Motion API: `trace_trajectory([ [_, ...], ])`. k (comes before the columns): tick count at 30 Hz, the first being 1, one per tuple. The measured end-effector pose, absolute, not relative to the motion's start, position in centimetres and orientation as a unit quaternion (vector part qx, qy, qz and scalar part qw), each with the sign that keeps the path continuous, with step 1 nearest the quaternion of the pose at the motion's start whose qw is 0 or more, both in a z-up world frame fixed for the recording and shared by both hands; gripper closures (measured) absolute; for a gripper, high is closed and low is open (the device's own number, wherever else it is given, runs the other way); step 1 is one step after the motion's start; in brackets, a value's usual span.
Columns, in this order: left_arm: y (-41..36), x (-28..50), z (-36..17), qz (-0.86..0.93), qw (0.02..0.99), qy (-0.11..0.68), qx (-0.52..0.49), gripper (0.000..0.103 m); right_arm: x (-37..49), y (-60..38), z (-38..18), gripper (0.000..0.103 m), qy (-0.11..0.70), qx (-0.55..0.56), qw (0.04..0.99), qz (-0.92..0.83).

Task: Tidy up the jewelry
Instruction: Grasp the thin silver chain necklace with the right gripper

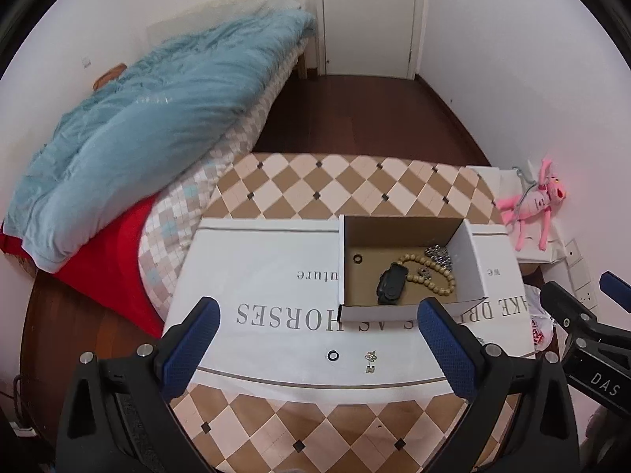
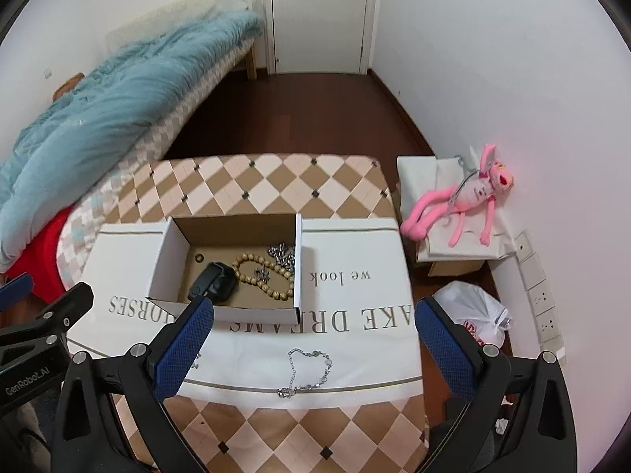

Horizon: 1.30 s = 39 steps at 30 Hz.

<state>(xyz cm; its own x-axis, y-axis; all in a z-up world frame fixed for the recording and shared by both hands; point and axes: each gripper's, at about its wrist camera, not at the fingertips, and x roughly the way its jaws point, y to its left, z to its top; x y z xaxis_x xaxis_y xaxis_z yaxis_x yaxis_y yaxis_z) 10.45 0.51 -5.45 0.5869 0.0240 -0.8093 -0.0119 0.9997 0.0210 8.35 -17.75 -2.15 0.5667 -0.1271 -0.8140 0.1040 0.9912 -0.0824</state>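
An open cardboard box (image 1: 465, 272) (image 2: 165, 260) stands on a white printed cloth. It holds a beige bead bracelet (image 1: 434, 272) (image 2: 264, 276), a black clip-like piece (image 1: 390, 283) (image 2: 215, 282), a small dark ring (image 1: 357, 258) and silver jewelry (image 1: 439, 254) (image 2: 282, 254). On the cloth before the box lie a black ring (image 1: 333, 355), a small silver earring (image 1: 370, 360) and a silver chain bracelet (image 2: 311, 370). My left gripper (image 1: 319, 351) is open and empty above the ring and earring. My right gripper (image 2: 315, 351) is open and empty above the chain.
The cloth (image 1: 260, 272) covers a table with a checkered top (image 1: 315, 185). A bed with a blue quilt (image 1: 138, 118) is at the left. A pink plush toy (image 2: 469, 197) lies on a box at the right, with a plastic bag (image 2: 477, 311) below.
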Motion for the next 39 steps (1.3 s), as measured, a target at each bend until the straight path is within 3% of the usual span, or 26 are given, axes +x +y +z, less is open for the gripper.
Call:
trace_trajectory([
  [14,0.1,8.8,-3.3,0.017,0.899,0.438,-0.001,0.001,5.0,-17.7,1.3,0.0,0.433,0.025,0.9,-0.045],
  [18,0.3,9.3,-5.8,0.033,0.891,0.453,0.006,0.001,5.7,-19.2,-1.5,0.0,0.467,0.049,0.881,-0.057],
  [23,1.0,9.9,-11.0,0.049,0.874,0.484,0.01,0.001,6.8,-22.0,-9.3,0.0,0.532,0.102,0.838,-0.071],
  [30,2.1,9.8,-16.5,0.069,0.841,0.536,0.018,0.001,7.1,-23.9,-18.3,0.033,0.592,0.142,0.787,-0.096],
  [31,2.2,9.7,-17.0,0.071,0.838,0.541,0.019,0.001,7.2,-23.8,-19.3,0.042,0.596,0.137,0.785,-0.1],
  [32,2.5,9.6,-17.5,0.072,0.834,0.547,0.019,0.001,7.1,-23.7,-19.7,0.045,0.593,0.132,0.787,-0.106],
  [33,2.6,9.5,-17.9,0.072,0.832,0.55,0.018,0.001,6.9,-23.4,-19.6,0.057,0.579,0.123,0.798,-0.111],
  [37,2.9,9.2,-19.4,0.066,0.819,0.569,0.013,0.001,7.0,-22.0,-20.0,0.063,0.564,0.087,0.81,-0.133],
  [38,2.8,9.2,-19.7,0.061,0.817,0.573,0.012,0.001,7.0,-21.7,-20.0,0.072,0.562,0.079,0.812,-0.136],
  [39,2.7,9.2,-20.0,0.056,0.815,0.576,0.012,0.001,7.1,-21.7,-19.9,0.096,0.559,0.071,0.815,-0.135],
])
